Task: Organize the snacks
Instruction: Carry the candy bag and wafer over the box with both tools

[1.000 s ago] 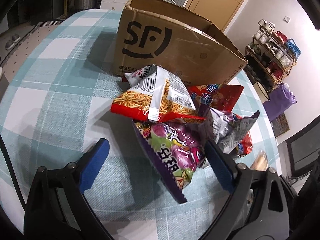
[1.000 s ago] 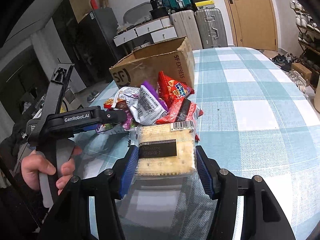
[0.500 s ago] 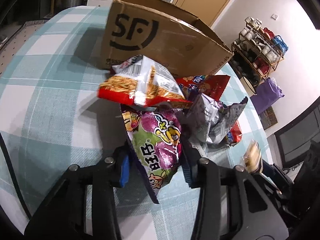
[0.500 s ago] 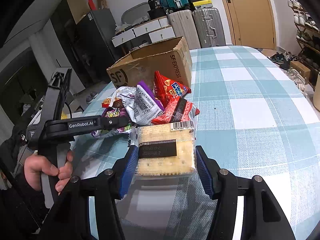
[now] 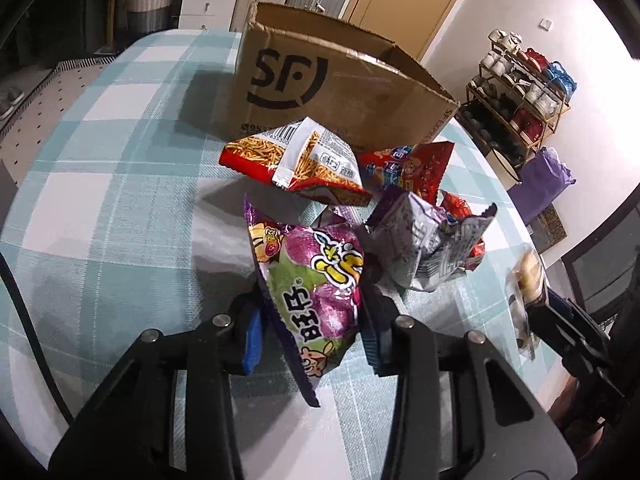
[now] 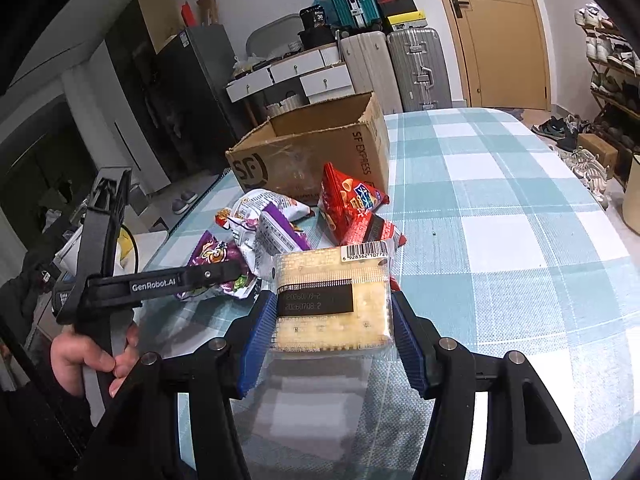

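Ahead of the left tongs (image 5: pixel 312 316), which have just closed on the purple snack bag (image 5: pixel 316 296) beside the pile before the cardboard box (image 5: pixel 332 88), and, in the right view, between the right tongs (image 6: pixel 332 320) clamping a cracker pack (image 6: pixel 332 300) above the worktop (image 6: pixel 500 220), both pickups look made, so next comes carrying them over the box.

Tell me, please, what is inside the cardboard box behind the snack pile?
The cardboard box is open-topped; only bare inner walls show. Its near wall hides the floor, so contents cannot be seen.

black grippers (image 6: pixel 332 332), blue ribbed pads (image 6: pixel 256 344)
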Motion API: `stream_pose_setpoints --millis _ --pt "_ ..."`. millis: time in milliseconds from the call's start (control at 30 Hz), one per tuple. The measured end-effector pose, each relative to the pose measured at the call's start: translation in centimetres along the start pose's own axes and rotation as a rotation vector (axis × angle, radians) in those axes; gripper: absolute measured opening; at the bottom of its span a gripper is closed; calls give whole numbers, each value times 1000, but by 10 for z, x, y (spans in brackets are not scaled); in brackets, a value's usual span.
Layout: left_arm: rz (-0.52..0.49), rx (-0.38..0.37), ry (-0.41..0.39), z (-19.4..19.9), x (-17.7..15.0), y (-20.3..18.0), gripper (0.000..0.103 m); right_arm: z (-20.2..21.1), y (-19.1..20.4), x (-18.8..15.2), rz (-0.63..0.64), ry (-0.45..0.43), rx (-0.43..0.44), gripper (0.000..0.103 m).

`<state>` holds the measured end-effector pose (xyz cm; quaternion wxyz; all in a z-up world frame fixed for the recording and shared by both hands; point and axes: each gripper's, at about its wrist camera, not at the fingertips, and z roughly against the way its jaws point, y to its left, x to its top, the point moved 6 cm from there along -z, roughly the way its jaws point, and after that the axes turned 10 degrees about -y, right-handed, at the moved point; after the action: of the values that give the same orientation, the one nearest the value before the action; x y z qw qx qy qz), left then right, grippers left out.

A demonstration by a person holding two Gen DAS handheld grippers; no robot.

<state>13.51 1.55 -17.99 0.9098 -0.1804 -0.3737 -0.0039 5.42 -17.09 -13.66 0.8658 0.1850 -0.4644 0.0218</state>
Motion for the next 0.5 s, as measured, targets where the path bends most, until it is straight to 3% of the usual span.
stream_pose_setpoints --millis 500 --pt "9 -21 -68 49 15 5 36 18 23 18 22 -52 24 58"
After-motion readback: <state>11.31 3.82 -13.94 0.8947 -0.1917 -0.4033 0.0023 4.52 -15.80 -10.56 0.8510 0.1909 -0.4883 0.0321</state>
